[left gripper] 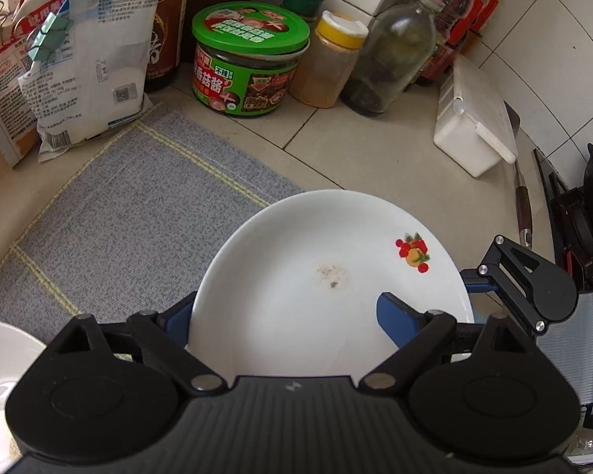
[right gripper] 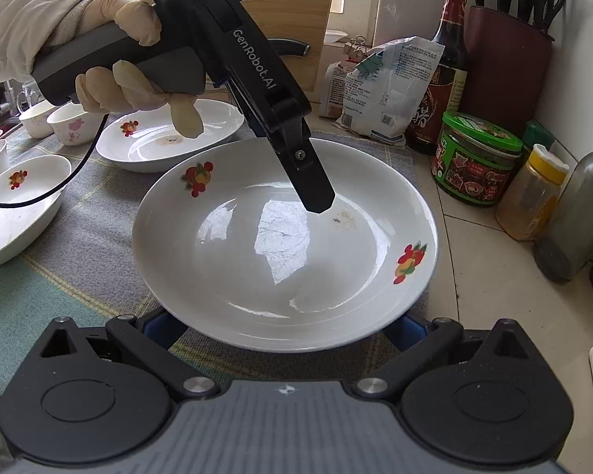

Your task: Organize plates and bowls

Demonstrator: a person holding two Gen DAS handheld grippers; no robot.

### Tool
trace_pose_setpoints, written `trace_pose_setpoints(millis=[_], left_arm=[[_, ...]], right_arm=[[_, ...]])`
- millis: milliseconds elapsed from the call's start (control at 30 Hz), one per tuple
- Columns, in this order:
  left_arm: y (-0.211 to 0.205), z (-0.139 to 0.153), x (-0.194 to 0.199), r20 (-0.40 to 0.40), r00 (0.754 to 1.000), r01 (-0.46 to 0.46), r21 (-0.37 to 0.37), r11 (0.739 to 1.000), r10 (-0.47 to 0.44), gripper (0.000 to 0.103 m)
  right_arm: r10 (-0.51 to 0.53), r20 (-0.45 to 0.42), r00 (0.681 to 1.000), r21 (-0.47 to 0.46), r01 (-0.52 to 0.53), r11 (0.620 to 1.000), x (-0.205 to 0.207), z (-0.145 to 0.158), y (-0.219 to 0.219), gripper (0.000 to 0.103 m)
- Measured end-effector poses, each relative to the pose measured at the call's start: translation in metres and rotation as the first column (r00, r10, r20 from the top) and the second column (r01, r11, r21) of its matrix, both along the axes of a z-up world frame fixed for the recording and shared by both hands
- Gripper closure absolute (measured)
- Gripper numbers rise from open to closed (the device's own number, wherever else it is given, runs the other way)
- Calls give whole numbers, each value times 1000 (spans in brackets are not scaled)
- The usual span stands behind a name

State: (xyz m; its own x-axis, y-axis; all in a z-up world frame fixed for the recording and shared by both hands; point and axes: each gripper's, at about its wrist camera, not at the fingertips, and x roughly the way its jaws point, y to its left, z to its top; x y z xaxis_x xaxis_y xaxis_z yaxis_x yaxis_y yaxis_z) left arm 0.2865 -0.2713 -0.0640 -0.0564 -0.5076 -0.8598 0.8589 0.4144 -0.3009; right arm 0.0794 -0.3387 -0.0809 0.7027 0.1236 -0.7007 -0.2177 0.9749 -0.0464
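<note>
A white deep plate with fruit prints [right gripper: 284, 245] hangs just above the grey mat [right gripper: 99, 221]. My left gripper [right gripper: 316, 193] grips its far rim, one finger inside the plate and one under it; in the left wrist view the plate [left gripper: 328, 284] fills the space between my blue pads [left gripper: 395, 316]. My right gripper [right gripper: 284, 328] is open, its fingers spread to either side of the plate's near rim, below it. More white plates [right gripper: 170, 142] [right gripper: 16, 205] and small floral bowls [right gripper: 71, 126] sit at the left.
Sauce jar [left gripper: 249, 59], spice shaker [left gripper: 332, 59], glass bottle [left gripper: 395, 55], dark bottles and clipped bags [left gripper: 87, 63] line the wall. A white box [left gripper: 474, 118] and a knife [left gripper: 524, 205] lie at right. A knife block [right gripper: 506, 59] stands in the corner.
</note>
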Motion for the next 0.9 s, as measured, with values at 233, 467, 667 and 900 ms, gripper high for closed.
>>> trace_pose_setpoints(millis=[233,467,667,900], left_arm=[[-15,-11,12,17,1000,-9,2,1000,9,11],[-27,-20,20,19,1000,-18,7,1000,18,11],[-34,-23,23,28,999,-25,3,1000,25,11],[-40,-25,27,28,999,-31,0,1000,31,11]], right_arm=[[-1,-8,1000,-9,1,1000,19,-6,-16,0],[-3,-16,1000,-16,3,1000,28,-11,-25,0],[-11,-18,1000,-15,10,1000,31,-14,-31,0],[-21,-20,1000,-22,21,1000,36,-14,-34,0]])
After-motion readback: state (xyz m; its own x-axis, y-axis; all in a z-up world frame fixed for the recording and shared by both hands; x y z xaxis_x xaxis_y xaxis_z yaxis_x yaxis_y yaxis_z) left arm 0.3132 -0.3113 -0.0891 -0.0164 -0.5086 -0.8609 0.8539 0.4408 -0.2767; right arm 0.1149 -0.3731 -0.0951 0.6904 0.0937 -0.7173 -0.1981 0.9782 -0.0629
